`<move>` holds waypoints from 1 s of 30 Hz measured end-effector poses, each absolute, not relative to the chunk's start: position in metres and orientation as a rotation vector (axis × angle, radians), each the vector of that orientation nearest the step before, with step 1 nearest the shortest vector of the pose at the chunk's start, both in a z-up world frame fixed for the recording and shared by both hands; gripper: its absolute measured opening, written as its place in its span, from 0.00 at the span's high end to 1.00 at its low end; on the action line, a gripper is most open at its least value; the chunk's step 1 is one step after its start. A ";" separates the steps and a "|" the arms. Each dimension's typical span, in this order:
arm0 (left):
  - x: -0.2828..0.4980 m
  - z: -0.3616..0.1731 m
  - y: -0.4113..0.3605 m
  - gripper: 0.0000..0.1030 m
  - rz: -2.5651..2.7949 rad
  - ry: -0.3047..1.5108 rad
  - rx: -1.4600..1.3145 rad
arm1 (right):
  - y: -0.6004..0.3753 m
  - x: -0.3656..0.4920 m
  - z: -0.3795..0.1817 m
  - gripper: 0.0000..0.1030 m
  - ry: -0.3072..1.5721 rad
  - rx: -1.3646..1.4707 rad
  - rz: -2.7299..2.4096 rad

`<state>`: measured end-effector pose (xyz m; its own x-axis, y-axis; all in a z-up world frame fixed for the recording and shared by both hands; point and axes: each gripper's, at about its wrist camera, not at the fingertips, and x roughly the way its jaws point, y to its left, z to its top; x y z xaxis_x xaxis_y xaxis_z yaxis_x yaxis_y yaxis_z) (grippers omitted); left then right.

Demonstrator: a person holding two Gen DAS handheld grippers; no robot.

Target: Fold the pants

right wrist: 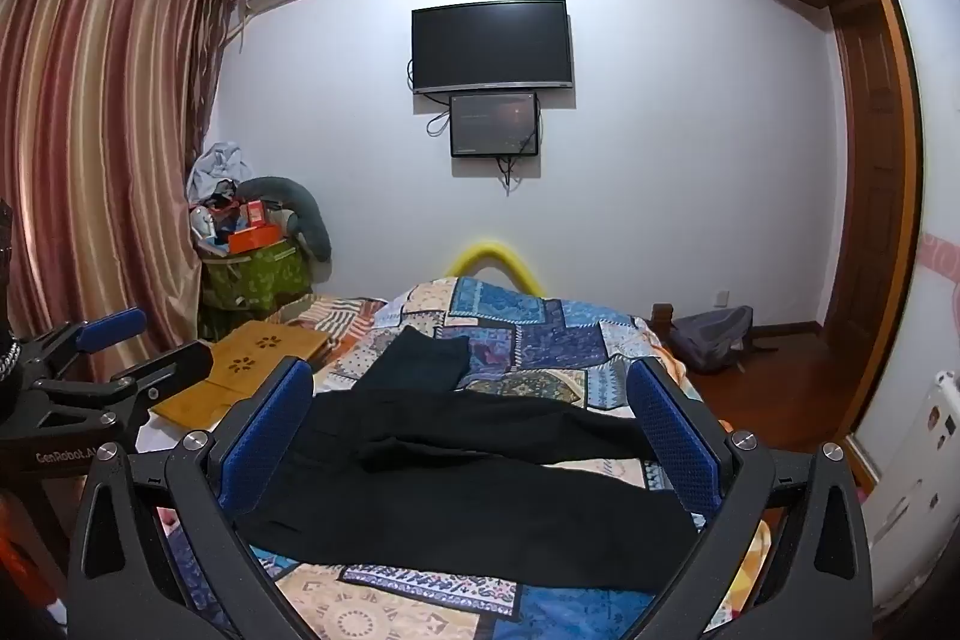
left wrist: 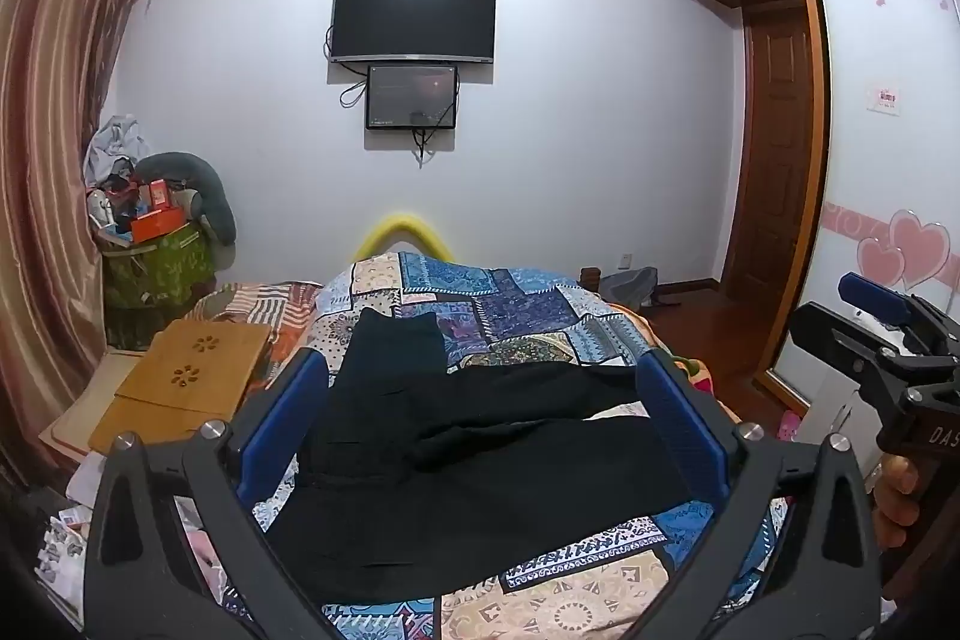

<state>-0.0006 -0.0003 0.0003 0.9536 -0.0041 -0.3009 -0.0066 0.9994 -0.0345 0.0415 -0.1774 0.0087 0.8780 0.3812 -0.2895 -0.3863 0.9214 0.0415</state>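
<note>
left claw (left wrist: 480, 418): spread wide, grasping nothing, above the bed | right claw (right wrist: 471, 427): spread wide, grasping nothing | black pants (right wrist: 456, 472): lying unfolded and rumpled on the patchwork quilt (right wrist: 516, 328), legs splayed | wooden lap tray (left wrist: 186, 376): beside the quilt

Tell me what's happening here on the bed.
A person holds a two-finger gripper in each hand above black pants that lie spread and unfolded on a patchwork quilt. The left gripper and the right gripper are both open wide and grip nothing. No fold has been made yet. A wooden lap desk sits at the quilt's left.
</note>
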 end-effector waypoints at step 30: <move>0.007 -0.003 0.006 0.00 -0.003 0.320 -0.051 | -0.182 0.042 0.011 0.00 0.292 -0.008 0.386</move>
<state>0.0070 0.0055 -0.0029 0.9493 -0.0107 -0.3141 -0.0053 0.9987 -0.0502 0.0420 -0.1820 0.0105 0.8849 0.3704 -0.2824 -0.3727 0.9267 0.0477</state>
